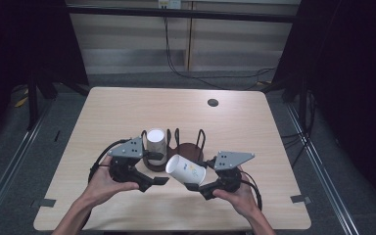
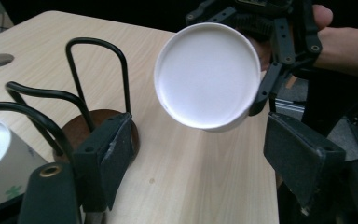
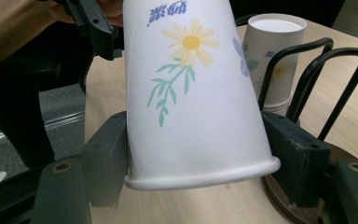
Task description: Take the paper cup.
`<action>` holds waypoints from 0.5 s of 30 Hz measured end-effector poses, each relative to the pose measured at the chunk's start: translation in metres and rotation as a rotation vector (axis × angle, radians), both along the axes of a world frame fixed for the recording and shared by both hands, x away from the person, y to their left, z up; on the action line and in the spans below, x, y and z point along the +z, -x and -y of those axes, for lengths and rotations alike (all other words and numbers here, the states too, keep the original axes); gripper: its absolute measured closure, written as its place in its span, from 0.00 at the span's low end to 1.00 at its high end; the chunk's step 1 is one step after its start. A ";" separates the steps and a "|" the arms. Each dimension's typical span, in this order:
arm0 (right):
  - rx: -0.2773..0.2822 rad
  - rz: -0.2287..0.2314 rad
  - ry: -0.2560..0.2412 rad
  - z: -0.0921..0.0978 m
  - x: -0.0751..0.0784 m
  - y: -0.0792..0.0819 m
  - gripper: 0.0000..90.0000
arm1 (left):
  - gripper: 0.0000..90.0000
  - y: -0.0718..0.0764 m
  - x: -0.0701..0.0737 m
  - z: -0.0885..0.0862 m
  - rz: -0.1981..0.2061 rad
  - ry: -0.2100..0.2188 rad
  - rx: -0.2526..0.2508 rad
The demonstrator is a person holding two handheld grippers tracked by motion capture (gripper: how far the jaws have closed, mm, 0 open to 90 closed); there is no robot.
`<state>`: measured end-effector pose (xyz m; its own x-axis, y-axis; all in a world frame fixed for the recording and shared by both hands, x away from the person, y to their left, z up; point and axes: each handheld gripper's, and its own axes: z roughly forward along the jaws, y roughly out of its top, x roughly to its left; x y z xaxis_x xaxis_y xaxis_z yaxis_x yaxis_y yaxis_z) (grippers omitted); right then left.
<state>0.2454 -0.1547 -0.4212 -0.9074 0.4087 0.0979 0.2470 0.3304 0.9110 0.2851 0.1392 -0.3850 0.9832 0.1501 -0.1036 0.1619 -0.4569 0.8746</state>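
A white paper cup with a flower print [image 1: 186,170] is tilted on its side just above the table, and my right gripper [image 1: 196,183] is shut on it near its rim. In the right gripper view the cup [image 3: 191,93] sits between both jaws of the right gripper [image 3: 196,126]. My left gripper [image 1: 155,181] stands open right beside it. In the left gripper view the cup's round base [image 2: 207,74] faces the open left gripper [image 2: 200,130]. A second paper cup [image 1: 155,142] stands upside down in a black wire rack [image 1: 186,148].
The rack has several black wire loops [image 2: 98,46] on a round brown base [image 2: 81,130] at mid-table. A small round hole [image 1: 213,103] lies in the tabletop farther back. Light wood table [image 1: 117,107] ends in dark floor on all sides.
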 end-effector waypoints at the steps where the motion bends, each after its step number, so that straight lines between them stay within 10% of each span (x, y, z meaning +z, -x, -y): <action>1: -0.001 -0.003 0.005 0.000 0.000 0.000 0.32 | 0.27 0.000 0.000 0.000 0.007 0.000 0.000; 15: 0.022 -0.047 0.118 0.004 0.004 -0.003 0.33 | 0.28 0.000 -0.002 0.000 0.021 -0.056 -0.024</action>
